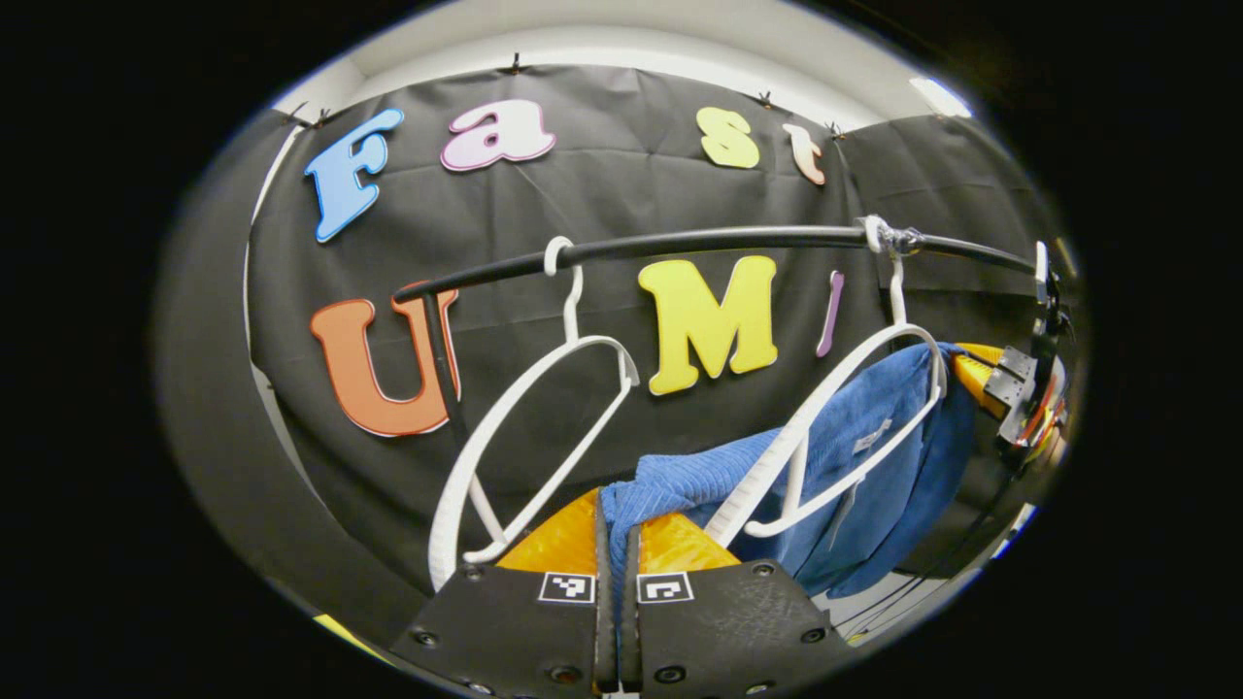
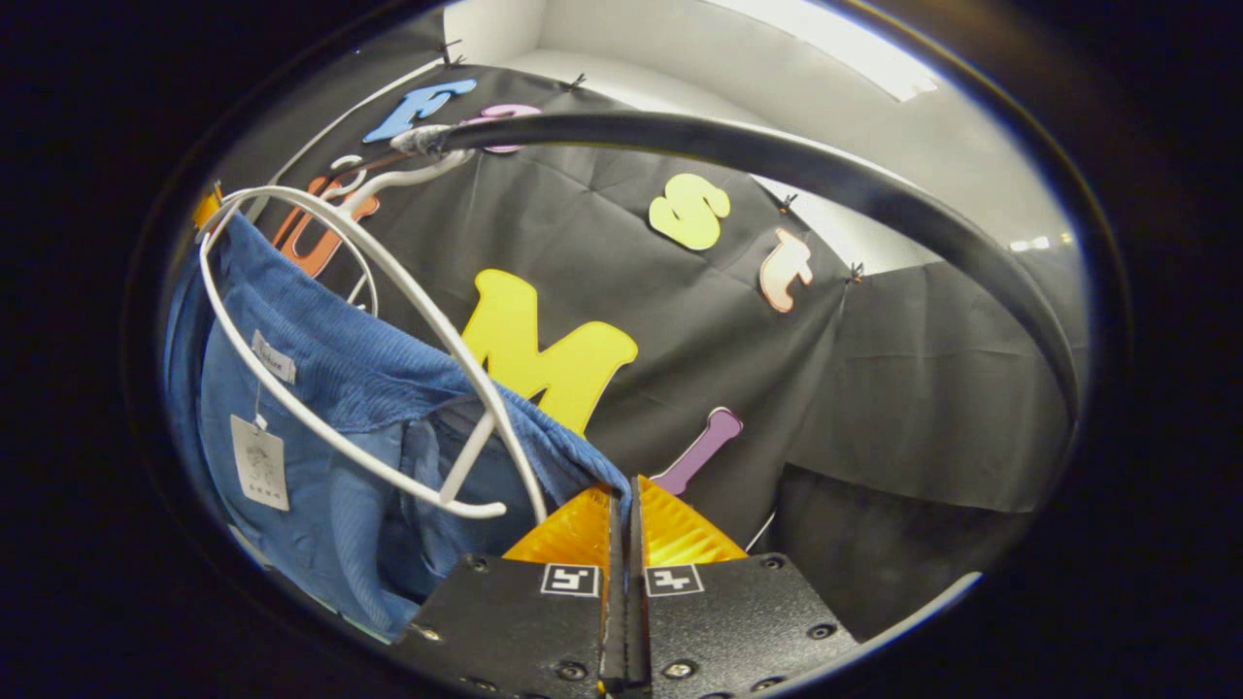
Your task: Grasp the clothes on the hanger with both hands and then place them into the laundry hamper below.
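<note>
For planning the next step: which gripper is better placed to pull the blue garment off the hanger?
Probably left: the left gripper pinches the blue garment beyond the white hanger's end. The right gripper grips its far edge.

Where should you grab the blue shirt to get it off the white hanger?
Best at its two shoulder edges, one from each end of the hanger, which is where it is pinched now. The blue shirt drapes over the white hanger, so those corners stick out free. The left gripper and right gripper each clamp one corner of cloth. Pulling outward and down should probably slide it off.
</note>
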{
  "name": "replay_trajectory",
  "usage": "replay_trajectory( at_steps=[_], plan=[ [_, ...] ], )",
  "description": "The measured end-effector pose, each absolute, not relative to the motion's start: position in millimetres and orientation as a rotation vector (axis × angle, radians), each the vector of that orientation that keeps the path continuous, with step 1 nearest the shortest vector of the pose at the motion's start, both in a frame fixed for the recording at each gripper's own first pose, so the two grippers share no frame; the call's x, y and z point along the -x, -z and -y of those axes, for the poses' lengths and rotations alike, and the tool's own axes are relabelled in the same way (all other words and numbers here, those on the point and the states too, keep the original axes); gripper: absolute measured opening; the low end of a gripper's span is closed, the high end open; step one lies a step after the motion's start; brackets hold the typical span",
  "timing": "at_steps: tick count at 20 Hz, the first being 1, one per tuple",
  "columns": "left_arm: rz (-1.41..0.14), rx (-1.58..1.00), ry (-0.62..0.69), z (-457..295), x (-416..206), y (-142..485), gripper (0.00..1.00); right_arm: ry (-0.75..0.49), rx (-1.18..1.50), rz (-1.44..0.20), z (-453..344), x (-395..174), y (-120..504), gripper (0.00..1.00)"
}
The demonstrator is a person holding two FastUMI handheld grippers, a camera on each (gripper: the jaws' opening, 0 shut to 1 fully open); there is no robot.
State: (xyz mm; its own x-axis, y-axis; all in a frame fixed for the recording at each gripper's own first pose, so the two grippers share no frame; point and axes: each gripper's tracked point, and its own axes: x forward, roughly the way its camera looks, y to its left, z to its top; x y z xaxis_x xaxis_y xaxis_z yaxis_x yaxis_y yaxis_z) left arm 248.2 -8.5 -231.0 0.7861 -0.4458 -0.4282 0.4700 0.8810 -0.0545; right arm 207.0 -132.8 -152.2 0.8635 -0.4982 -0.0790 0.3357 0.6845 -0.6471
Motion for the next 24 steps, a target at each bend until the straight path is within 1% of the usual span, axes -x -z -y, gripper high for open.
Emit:
replay_trajectory(
  at_steps=[9,13,15,18,22,24],
  plan=[
    [-0.483,-0.037,0.529,6.3,-242.9,248.0,0.02,0.454,0.708,-0.302,134.5,-199.4,166.8,0.04],
    [-0.484,-0.014,0.514,3.4,-234.9,253.5,0.02,0.447,0.718,-0.322,136.3,-197.0,169.1,0.04],
    [-0.487,0.031,0.495,3.0,-226.4,260.3,0.02,0.445,0.703,-0.326,135.9,-195.1,170.9,0.04],
    [-0.505,0.019,0.486,10.8,-208.2,278.1,0.02,0.452,0.693,-0.362,142.2,-191.9,181.2,0.04],
    [-0.507,0.032,0.504,32.7,-190.4,288.8,0.02,0.482,0.643,-0.403,150.3,-171.8,194.0,0.04],
    [-0.514,0.068,0.494,35.9,-183.9,292.6,0.02,0.483,0.623,-0.420,156.0,-172.9,201.3,0.04]
  ],
)
